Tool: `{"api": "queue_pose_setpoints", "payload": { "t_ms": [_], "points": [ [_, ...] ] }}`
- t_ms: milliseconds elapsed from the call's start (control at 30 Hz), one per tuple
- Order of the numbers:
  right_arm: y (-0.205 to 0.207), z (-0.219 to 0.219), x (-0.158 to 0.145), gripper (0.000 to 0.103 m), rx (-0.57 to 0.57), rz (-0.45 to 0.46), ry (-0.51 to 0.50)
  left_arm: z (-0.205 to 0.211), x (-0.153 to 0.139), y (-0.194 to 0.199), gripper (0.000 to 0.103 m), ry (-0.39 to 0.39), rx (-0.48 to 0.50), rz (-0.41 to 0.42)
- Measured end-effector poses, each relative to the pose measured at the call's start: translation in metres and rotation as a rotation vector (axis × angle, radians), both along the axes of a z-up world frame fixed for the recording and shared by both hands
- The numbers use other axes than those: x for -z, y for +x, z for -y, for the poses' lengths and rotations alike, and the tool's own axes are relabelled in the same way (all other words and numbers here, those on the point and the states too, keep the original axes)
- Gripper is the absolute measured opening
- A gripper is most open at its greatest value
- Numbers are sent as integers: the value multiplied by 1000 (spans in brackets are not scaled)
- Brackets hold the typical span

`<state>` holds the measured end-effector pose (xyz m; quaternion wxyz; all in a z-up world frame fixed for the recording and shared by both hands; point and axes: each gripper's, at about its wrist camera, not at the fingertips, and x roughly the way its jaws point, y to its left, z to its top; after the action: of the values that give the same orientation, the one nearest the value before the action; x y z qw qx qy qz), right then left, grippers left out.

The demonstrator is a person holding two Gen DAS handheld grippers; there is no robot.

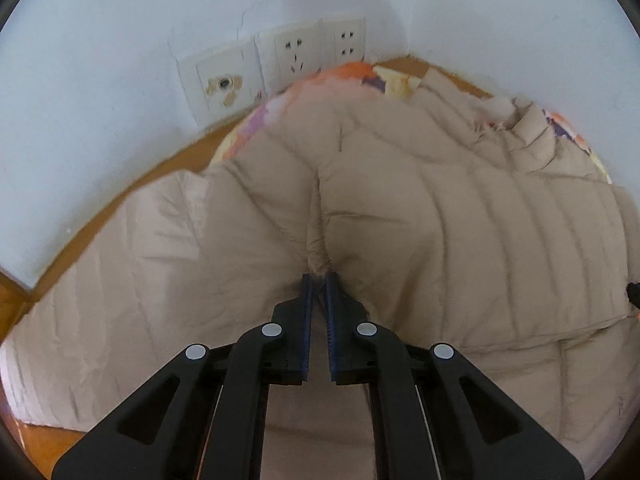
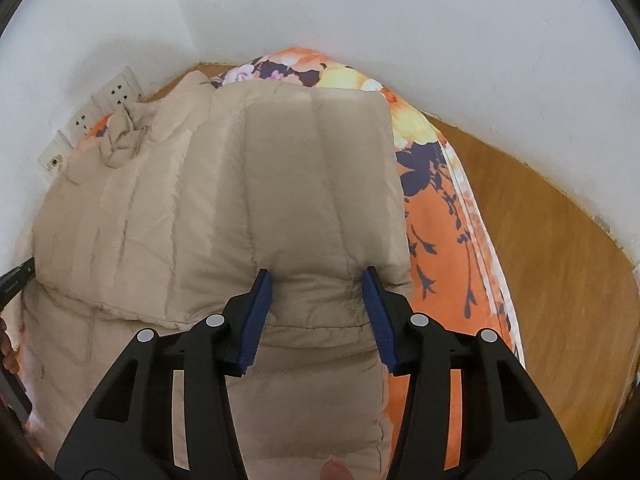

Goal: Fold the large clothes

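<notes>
A beige quilted puffer jacket (image 1: 420, 208) lies spread over a floral cloth on a wooden surface. My left gripper (image 1: 319, 280) is shut on a pinched fold of the jacket, and the fabric puckers at its tips. In the right wrist view the same jacket (image 2: 248, 200) has a part folded over on top. My right gripper (image 2: 318, 276) is open, its blue pads either side of a bulge at the folded part's near edge, with the fabric between them.
An orange floral cloth (image 2: 440, 272) lies under the jacket. The wooden surface (image 2: 552, 280) meets white walls close behind. Wall sockets (image 1: 296, 54) sit just beyond the jacket, and also show in the right wrist view (image 2: 96, 108).
</notes>
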<state>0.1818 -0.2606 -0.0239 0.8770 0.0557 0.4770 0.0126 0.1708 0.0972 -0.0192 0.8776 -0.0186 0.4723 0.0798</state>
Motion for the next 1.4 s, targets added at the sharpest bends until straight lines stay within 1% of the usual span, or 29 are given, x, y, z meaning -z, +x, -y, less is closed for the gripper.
{"api": "queue_pose_setpoints", "payload": {
  "t_ms": [133,167,200,233,267,300,367,433,500,633,667,700,767,833,900,1100,1267,1333,1400],
  "points": [
    [7,-3,5,49,9,-4,-26,1,1,1,10,3,9,7],
    [7,-3,5,49,13,-5,-26,0,-1,0,13,-4,12,9],
    [7,-3,5,50,18,-7,-24,-1,-2,-2,21,-17,14,14],
    [7,-2,4,51,24,-10,-18,-3,-4,-5,25,-27,13,16],
    [7,-2,4,52,27,-11,-11,-4,-6,-8,34,-34,11,19],
    [7,-1,3,61,27,-13,7,-7,-8,-12,42,-50,6,23],
    [3,0,-2,69,28,-11,46,-11,-15,-22,50,-82,3,36],
    [-3,0,-11,73,27,-2,56,-17,-24,-37,62,-92,-10,51],
    [-11,-1,-21,77,18,11,61,-23,-30,-48,69,-90,-24,64],
    [-37,-10,-38,78,-6,32,76,-44,-41,-76,72,-101,-66,81],
    [-43,-12,-41,78,-12,33,83,-53,-44,-85,72,-92,-86,83],
    [-49,-15,-43,78,-19,34,88,-61,-43,-85,73,-86,-100,82],
    [-66,-24,-47,78,-36,37,95,-75,-45,-94,78,-70,-132,79],
    [-80,-34,-49,85,-55,39,99,-92,-45,-108,81,-47,-169,73],
    [-94,-44,-49,86,-72,38,99,-108,-43,-120,83,-28,-204,66],
    [-128,-68,-44,86,-86,25,100,-160,-32,-151,86,-14,-321,26],
    [-151,-82,-42,92,-79,23,108,-194,-21,-165,92,3,-405,3],
    [-157,-85,-40,95,-76,20,109,-206,-16,-169,94,-1,-436,-6],
    [-164,-91,-37,95,-71,11,111,-217,-10,-173,94,-15,-458,-17]
  ]
}}
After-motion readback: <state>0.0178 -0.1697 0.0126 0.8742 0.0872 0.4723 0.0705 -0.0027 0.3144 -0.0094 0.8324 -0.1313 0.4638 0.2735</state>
